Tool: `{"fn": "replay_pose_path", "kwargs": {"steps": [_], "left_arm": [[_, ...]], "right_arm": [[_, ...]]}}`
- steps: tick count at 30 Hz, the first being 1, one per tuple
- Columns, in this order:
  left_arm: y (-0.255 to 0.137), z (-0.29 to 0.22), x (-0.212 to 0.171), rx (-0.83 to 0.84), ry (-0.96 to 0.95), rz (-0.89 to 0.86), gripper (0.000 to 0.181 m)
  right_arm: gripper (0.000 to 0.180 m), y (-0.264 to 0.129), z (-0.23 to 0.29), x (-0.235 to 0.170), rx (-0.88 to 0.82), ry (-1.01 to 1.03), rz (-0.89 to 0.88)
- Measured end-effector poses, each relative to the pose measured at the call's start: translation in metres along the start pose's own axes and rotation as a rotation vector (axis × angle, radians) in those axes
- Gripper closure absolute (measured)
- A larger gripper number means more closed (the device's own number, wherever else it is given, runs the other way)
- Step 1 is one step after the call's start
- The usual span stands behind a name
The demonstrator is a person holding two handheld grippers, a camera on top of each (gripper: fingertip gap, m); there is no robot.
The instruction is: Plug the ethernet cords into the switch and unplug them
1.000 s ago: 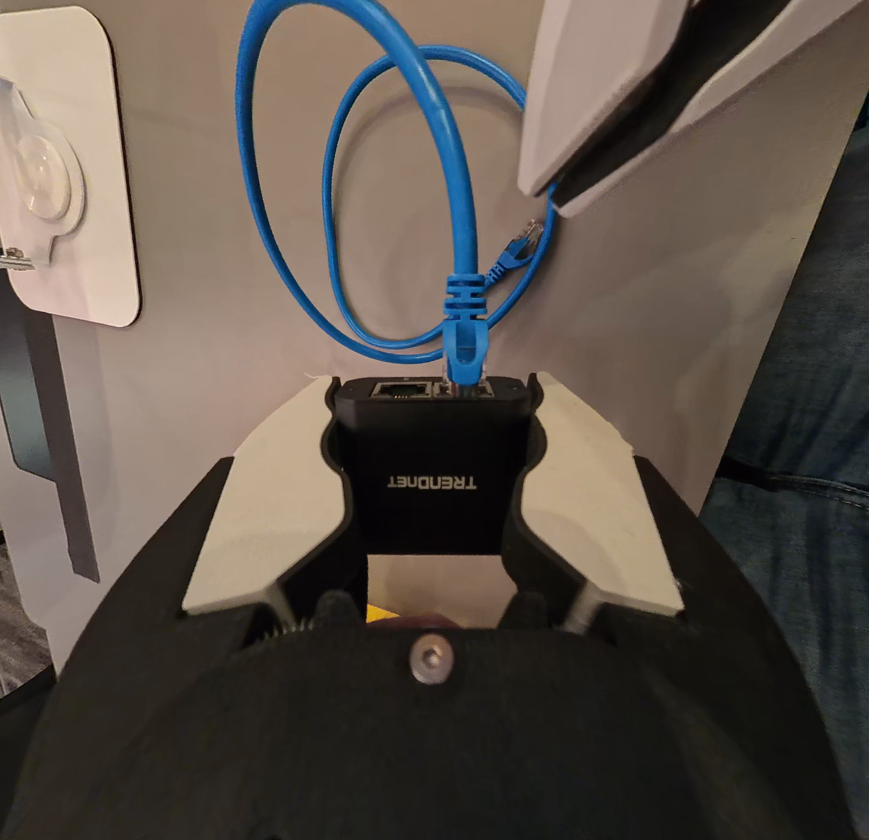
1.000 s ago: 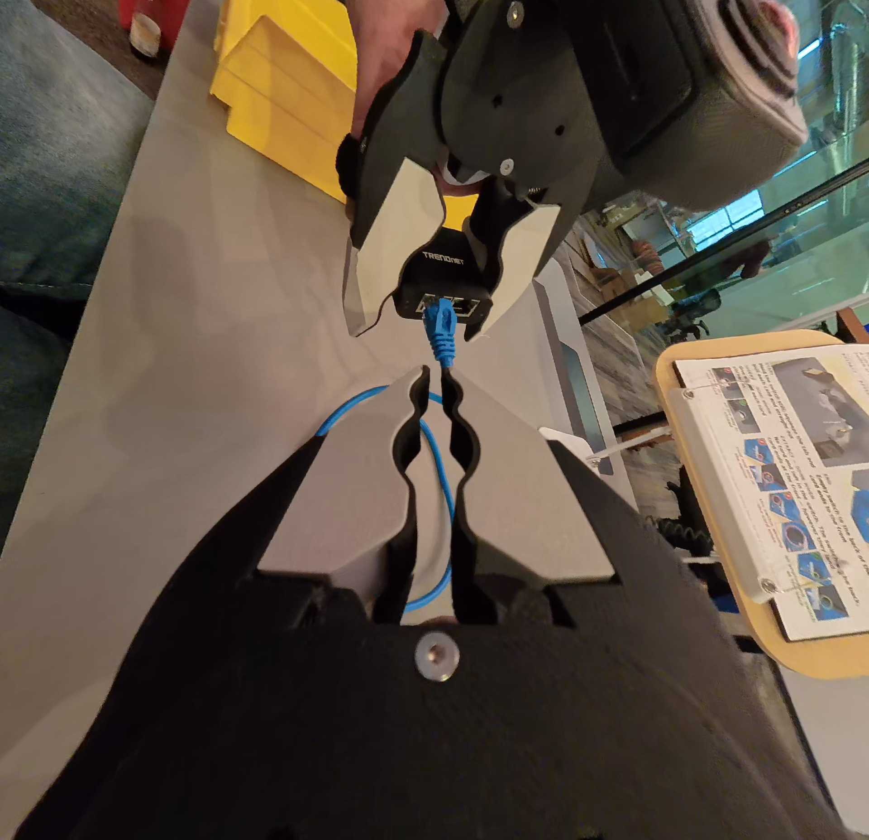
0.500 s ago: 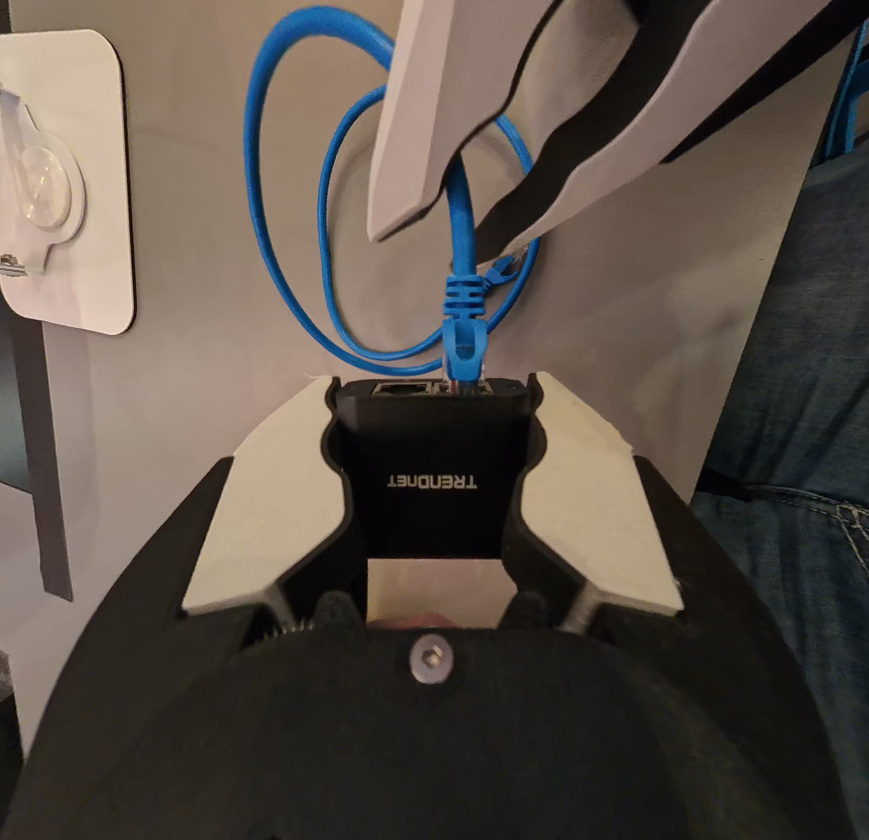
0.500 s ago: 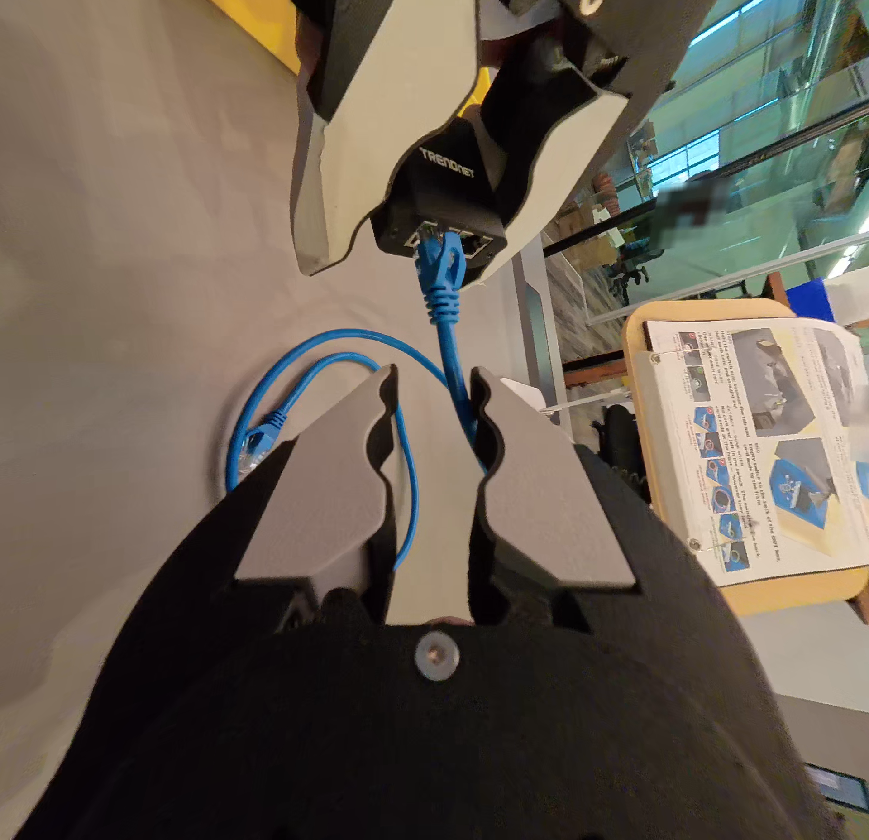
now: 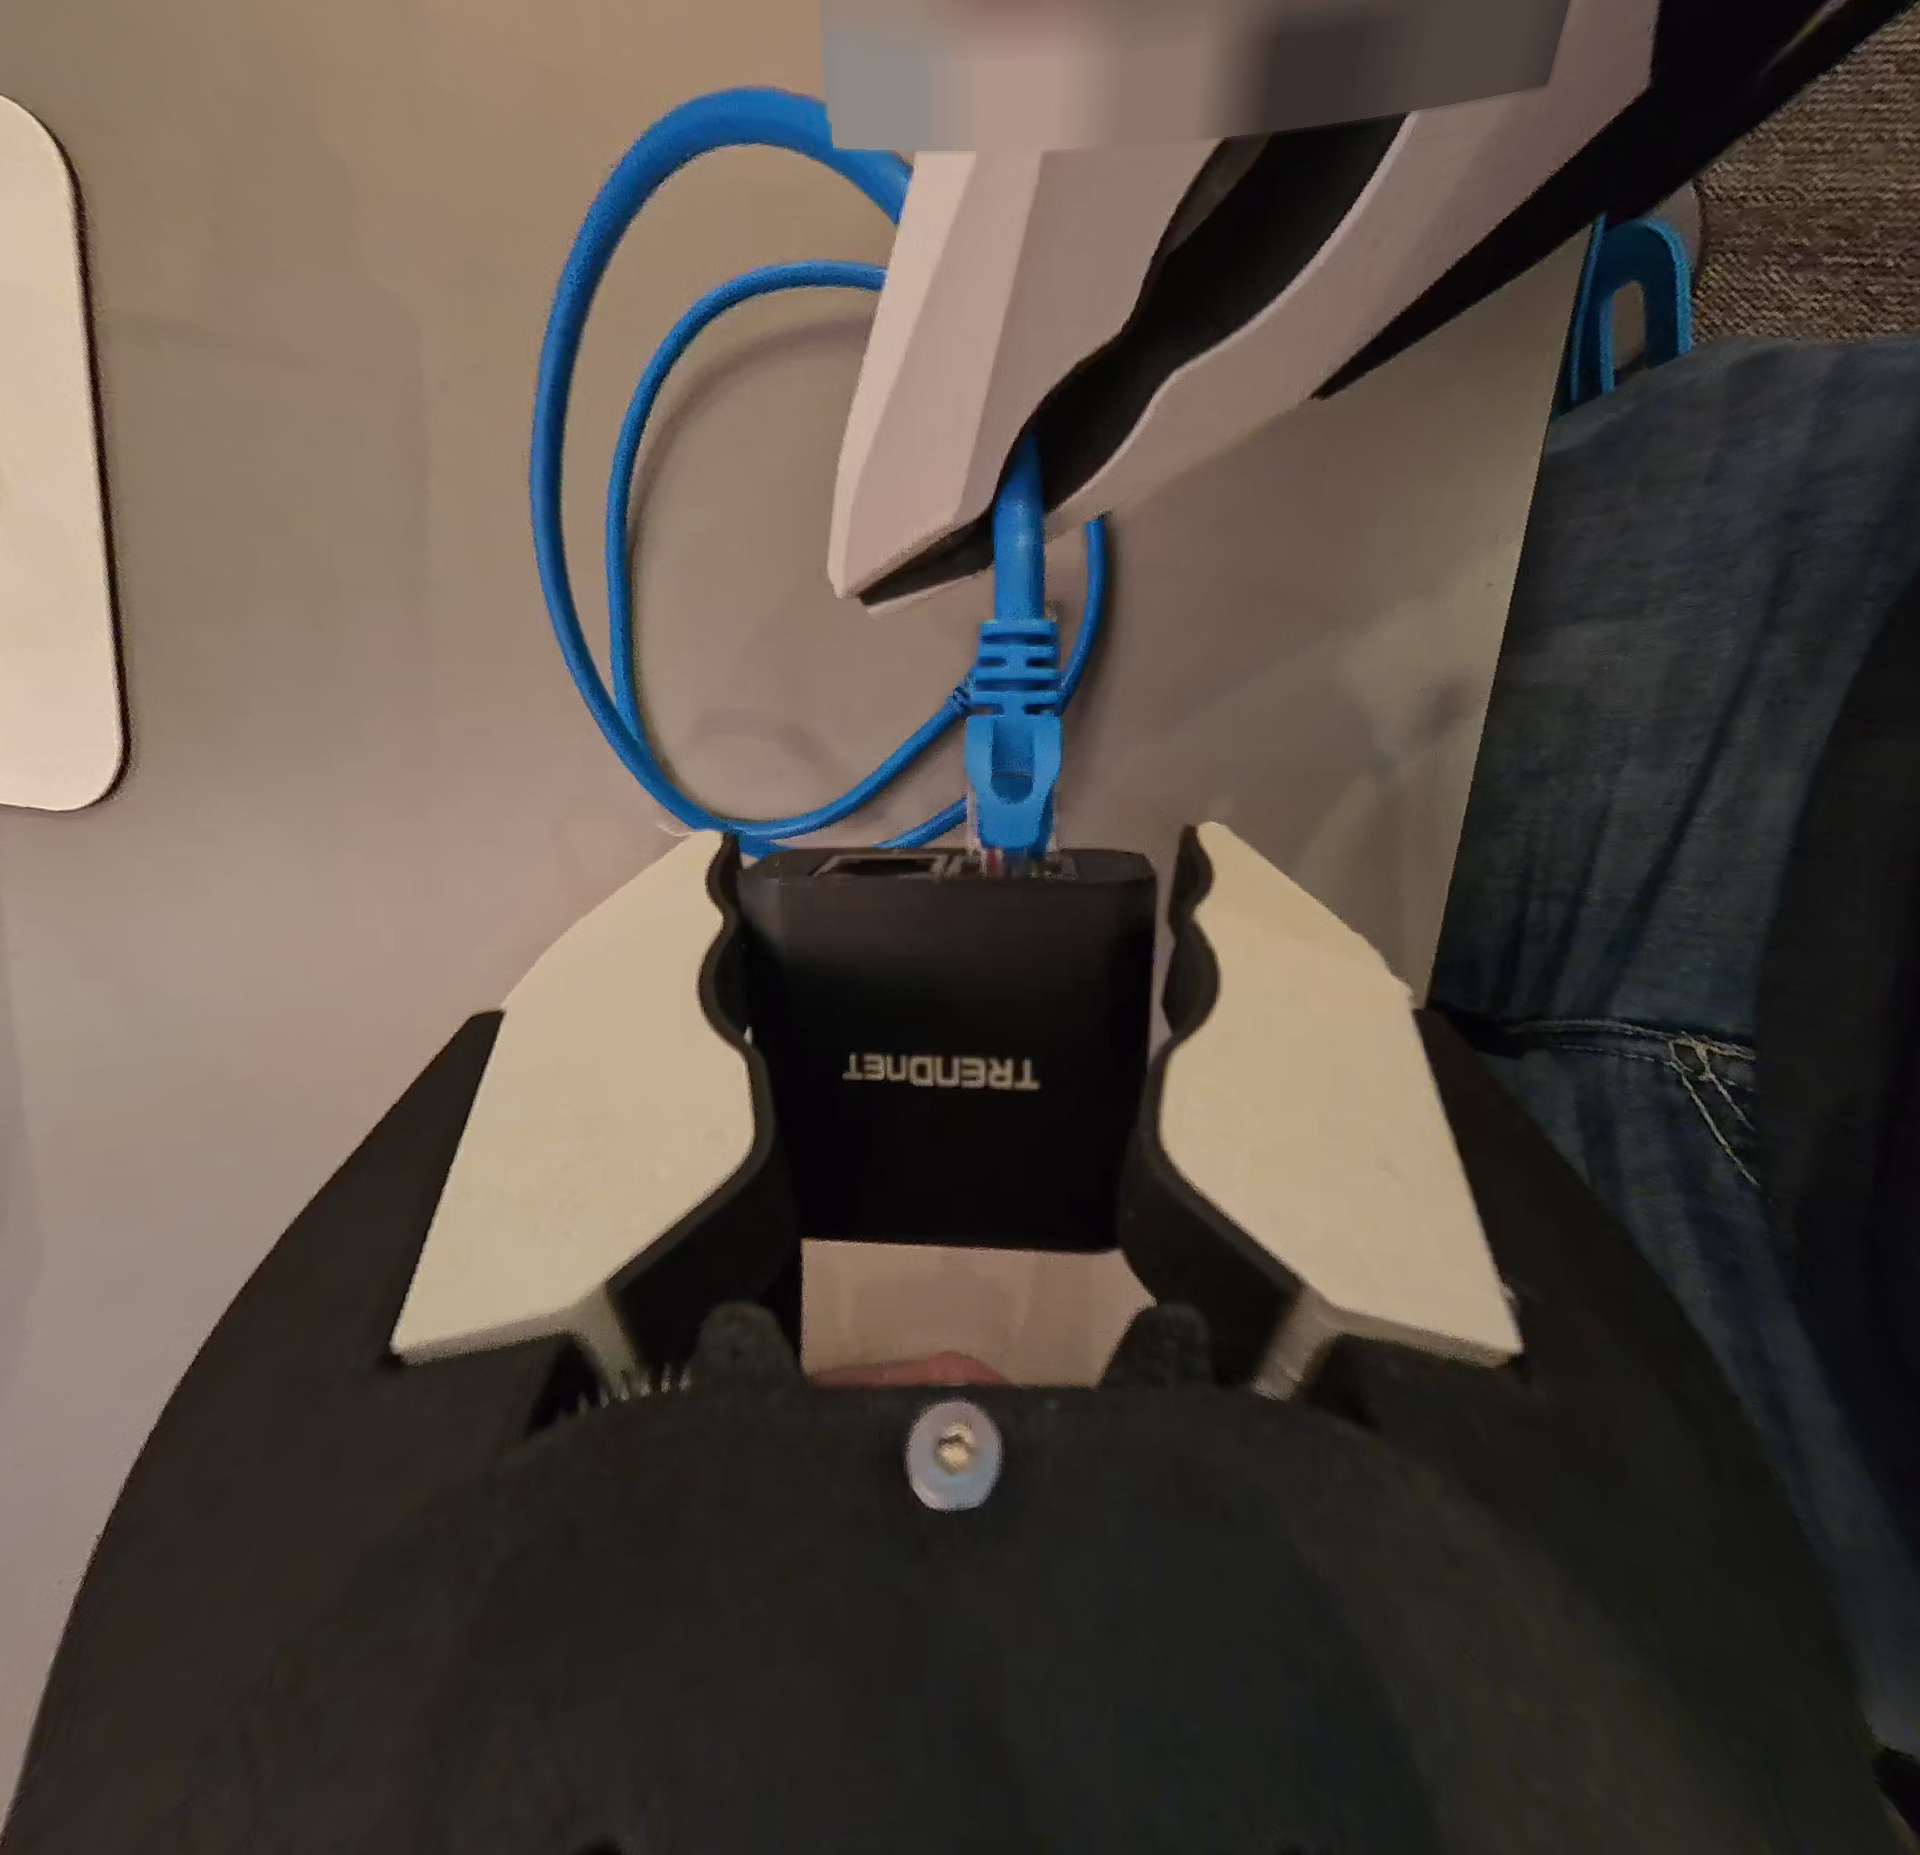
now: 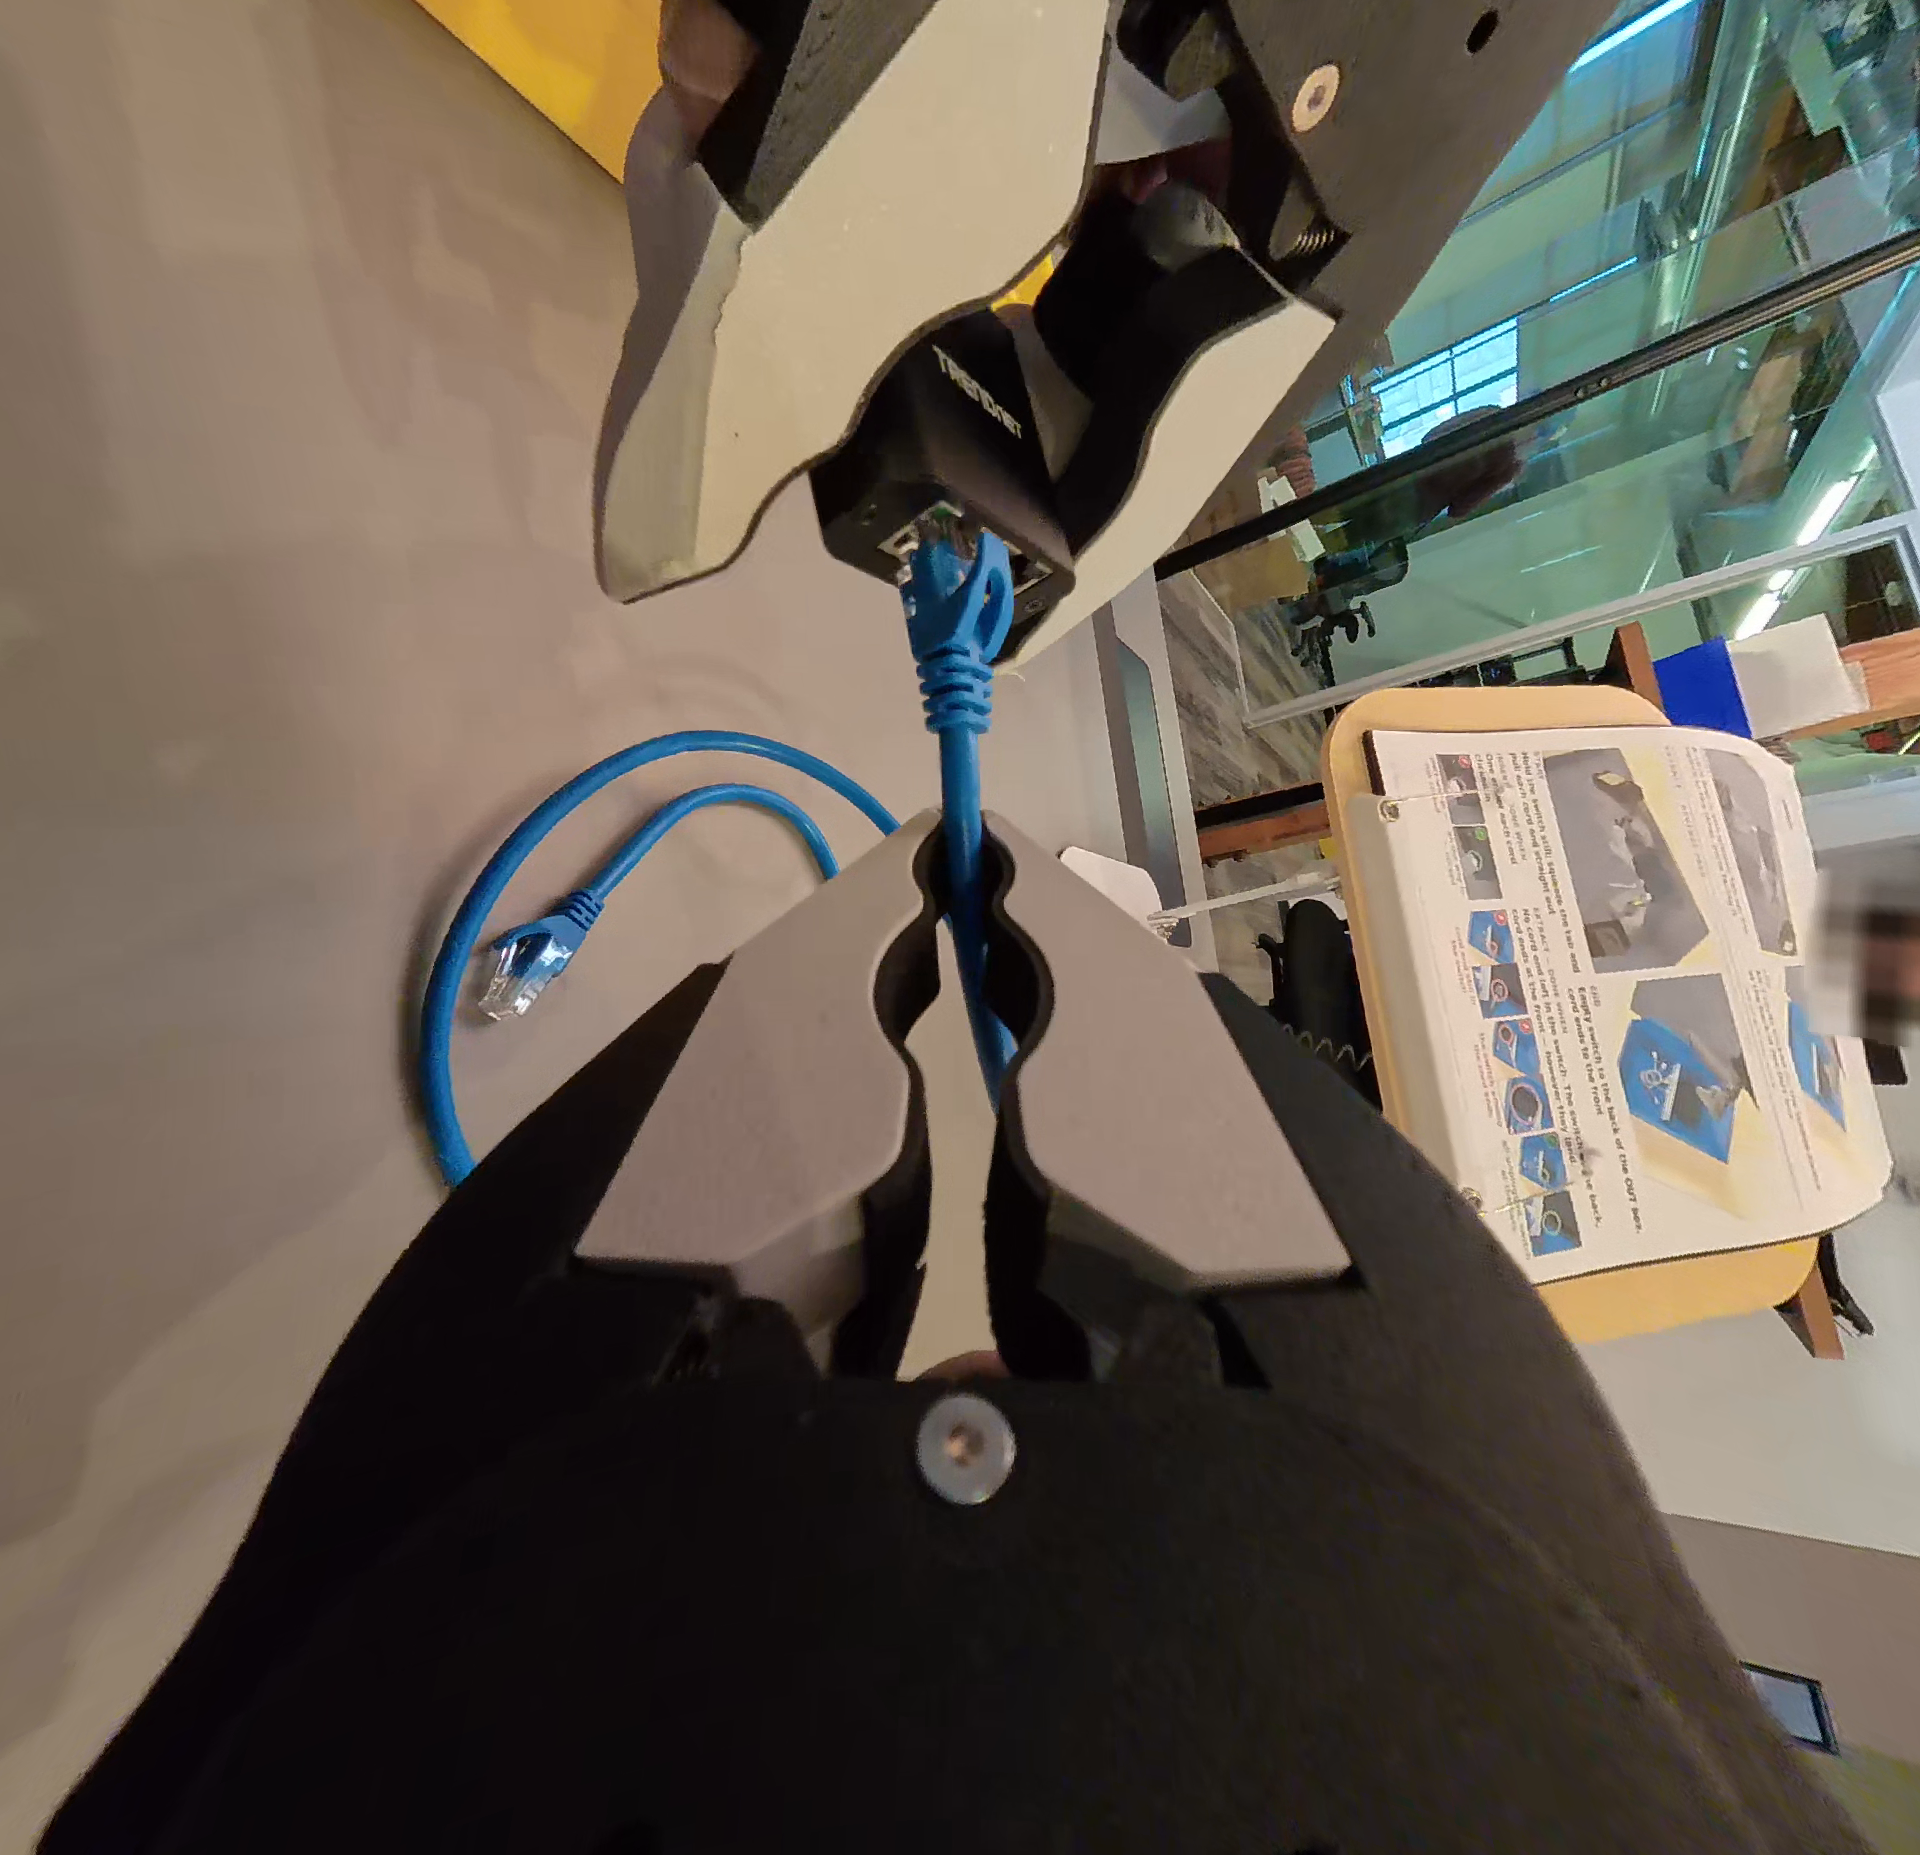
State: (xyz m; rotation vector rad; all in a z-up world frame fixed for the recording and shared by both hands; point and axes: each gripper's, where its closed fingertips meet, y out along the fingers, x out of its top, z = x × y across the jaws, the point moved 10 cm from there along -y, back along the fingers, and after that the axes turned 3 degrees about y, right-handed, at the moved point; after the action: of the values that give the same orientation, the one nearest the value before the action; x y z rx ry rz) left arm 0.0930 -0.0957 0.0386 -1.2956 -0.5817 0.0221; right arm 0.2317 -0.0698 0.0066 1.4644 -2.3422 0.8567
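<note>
The left gripper (image 5: 956, 860) clamps the black switch (image 5: 951, 1036) between its fingers — one blue ethernet cord (image 6: 961, 766) is plugged in (loose end (image 6: 525, 964) on the table (image 6: 260, 558)), and the right gripper (image 6: 961, 829), just ahead, is closed around that cord.

Before us lies a grey bench (image 6: 260, 558), its surface plain and matte. At its far corner we see a yellow bin (image 6: 540, 49). Off the bench's edge we find a rounded wooden board (image 6: 1455, 1275) carrying an illustrated instruction sheet (image 6: 1621, 974) pinned under a clear strip. Beyond it we see glass railings (image 6: 1662, 371). In the left wrist view we notice a white rounded panel (image 5: 42, 475) at the left edge and blue denim (image 5: 1683, 766) on the right.
</note>
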Motion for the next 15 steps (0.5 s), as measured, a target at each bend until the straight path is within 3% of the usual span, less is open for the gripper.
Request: {"fn": "replay_pose_path", "kwargs": {"steps": [10, 15], "left_arm": [[0.009, 0.000, 0.002, -0.036, 0.067, 0.127, 0.098], [0.011, 0.009, -0.002, -0.162, 0.074, 0.082, 0.092]], "right_arm": [[0.180, -0.002, 0.002, 0.006, -0.028, -0.064, -0.010], [0.180, -0.006, 0.002, 0.008, -0.036, -0.067, -0.040]]}}
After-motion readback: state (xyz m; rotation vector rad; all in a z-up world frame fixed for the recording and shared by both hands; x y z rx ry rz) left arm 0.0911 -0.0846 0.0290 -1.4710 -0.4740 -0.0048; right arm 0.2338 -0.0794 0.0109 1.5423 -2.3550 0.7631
